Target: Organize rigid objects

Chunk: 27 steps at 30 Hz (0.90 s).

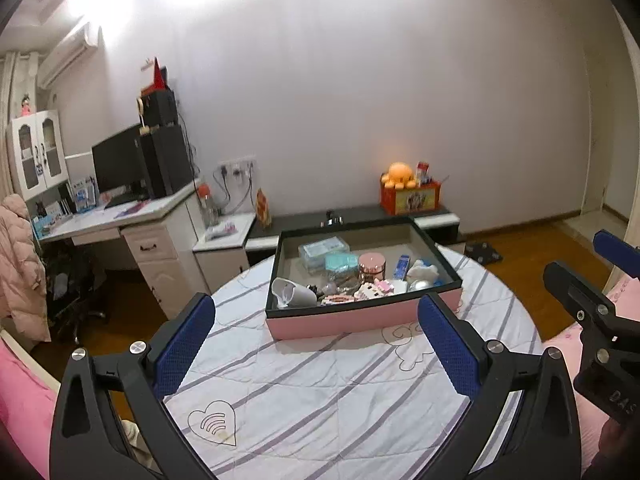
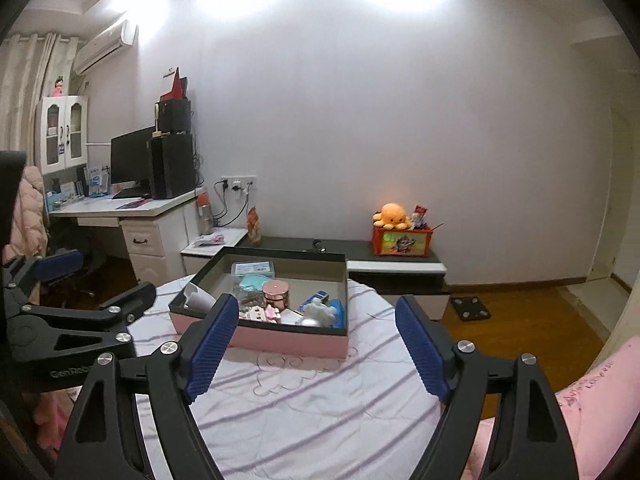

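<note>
One pink box with a black rim is seen on the round table under a striped cloth, set toward the table's far edge. The left gripper is held above the near part of the table, jaws wide apart and empty, the box lying just beyond and between its blue pads. The right gripper is likewise held spread wide with nothing between the jaws; the box sits ahead of it, slightly left. Inside the box (contents crowded, some too small to tell) are counted: one white cup lying on its side at the near left, one rose-gold lidded jar near the middle, one teal container, one clear packet at the far left, one white plush figure at the near right.
</note>
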Each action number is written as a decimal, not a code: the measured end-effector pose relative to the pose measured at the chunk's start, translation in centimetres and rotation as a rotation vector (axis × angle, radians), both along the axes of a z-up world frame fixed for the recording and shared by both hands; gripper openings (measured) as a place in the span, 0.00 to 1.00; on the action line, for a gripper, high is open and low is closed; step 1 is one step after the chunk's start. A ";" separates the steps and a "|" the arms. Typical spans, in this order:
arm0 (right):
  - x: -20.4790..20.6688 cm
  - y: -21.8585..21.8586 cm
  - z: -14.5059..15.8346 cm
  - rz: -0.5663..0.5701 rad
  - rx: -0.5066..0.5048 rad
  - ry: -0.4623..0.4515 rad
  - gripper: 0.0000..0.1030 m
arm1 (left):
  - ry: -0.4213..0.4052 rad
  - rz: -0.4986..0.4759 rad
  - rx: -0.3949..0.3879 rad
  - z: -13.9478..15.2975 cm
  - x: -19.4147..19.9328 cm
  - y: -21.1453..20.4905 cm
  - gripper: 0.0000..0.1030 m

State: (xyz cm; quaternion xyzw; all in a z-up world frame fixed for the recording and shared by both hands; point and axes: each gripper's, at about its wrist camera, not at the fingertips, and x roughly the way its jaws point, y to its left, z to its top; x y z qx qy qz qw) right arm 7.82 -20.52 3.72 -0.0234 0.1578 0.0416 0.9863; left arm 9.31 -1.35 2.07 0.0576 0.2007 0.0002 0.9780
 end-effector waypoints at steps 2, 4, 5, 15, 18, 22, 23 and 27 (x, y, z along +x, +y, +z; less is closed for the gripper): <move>-1.3 -0.1 -0.6 -0.018 0.004 -0.035 0.80 | -0.048 0.008 -0.005 -0.2 -1.3 0.2 1.00; -2.3 0.0 -1.1 -0.026 0.008 -0.058 0.80 | -0.087 0.007 -0.010 -0.5 -2.6 0.3 1.00; -2.6 0.0 -1.2 -0.029 0.011 -0.068 0.80 | -0.102 0.003 -0.015 -0.7 -3.1 0.4 1.00; -4.7 0.5 -1.7 -0.059 0.006 -0.183 0.80 | -0.208 -0.013 -0.063 -1.0 -5.5 1.0 1.00; -4.9 0.7 -1.8 -0.069 -0.001 -0.205 0.80 | -0.229 -0.017 -0.078 -0.9 -5.9 1.4 1.00; -5.3 1.1 -2.1 -0.085 -0.020 -0.233 0.80 | -0.261 0.001 -0.050 -1.0 -6.0 1.1 1.00; -5.3 1.1 -2.1 -0.083 -0.017 -0.235 0.80 | -0.267 -0.001 -0.046 -1.1 -6.0 1.1 1.00; -5.4 1.2 -2.4 -0.083 -0.008 -0.239 0.80 | -0.268 -0.014 -0.061 -1.3 -5.9 1.2 1.00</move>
